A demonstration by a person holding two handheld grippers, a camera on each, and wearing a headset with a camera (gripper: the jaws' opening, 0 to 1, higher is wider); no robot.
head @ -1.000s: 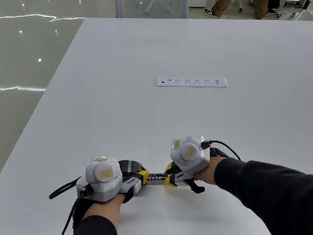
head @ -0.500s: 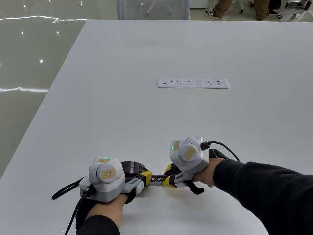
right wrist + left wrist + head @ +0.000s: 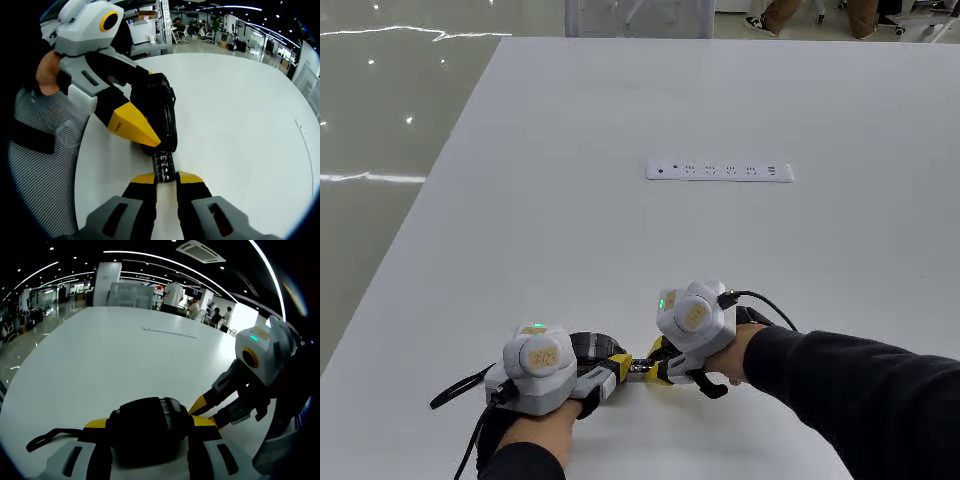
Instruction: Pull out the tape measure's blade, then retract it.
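Right gripper pinches black tape measure's short numbered blade.

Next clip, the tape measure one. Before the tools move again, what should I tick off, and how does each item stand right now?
1. Hold on the case: ok, the left tool is shut on it.
2. Hold on the blade: ok, the right tool pinches its numbered end.
3. Straight blade: ok, the short stretch between the tools shows no kink.
4. Room on the table to pull: ok, the power strip lies far off.
5. Lock released: cannot tell.
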